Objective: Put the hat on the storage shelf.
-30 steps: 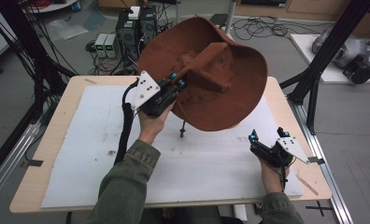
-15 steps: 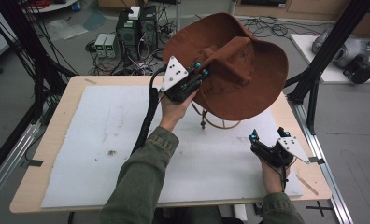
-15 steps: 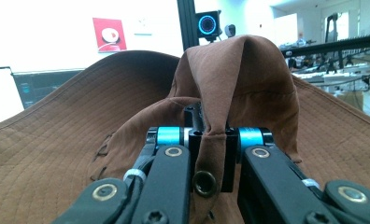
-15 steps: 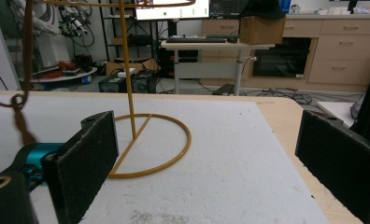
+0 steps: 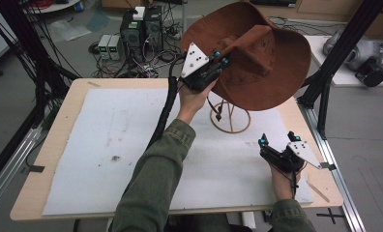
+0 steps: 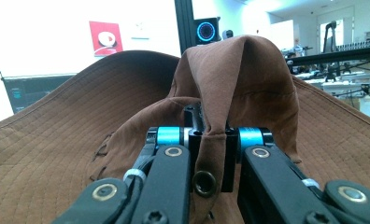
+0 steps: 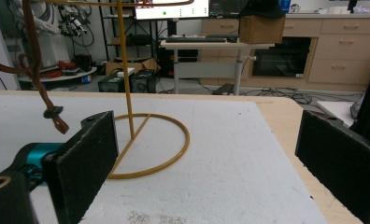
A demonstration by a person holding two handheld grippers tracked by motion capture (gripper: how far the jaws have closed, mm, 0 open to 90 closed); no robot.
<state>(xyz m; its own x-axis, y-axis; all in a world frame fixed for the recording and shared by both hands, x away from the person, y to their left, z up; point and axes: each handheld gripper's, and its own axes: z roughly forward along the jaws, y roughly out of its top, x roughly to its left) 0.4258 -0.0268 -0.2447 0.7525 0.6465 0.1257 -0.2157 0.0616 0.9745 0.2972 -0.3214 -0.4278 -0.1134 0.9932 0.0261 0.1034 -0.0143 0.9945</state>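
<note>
White-padded wooden table: you are holding a brown wide-brimmed fabric hat aloft above a yellow wire stand, left gripper jaws pinching its crown; right gripper is resting, jaws wide.

Your wide-brimmed brown fabric hat covers the upper part of the thin yellow wire stand in the high view, so you cannot tell whether the two touch. In the left gripper view the hat's brim runs off both side edges, and a fold of the crown hides the left gripper's pads. In the right gripper view the stand's top ring is cut by the upper edge, and the brown cord leaves the frame at top left.
</note>
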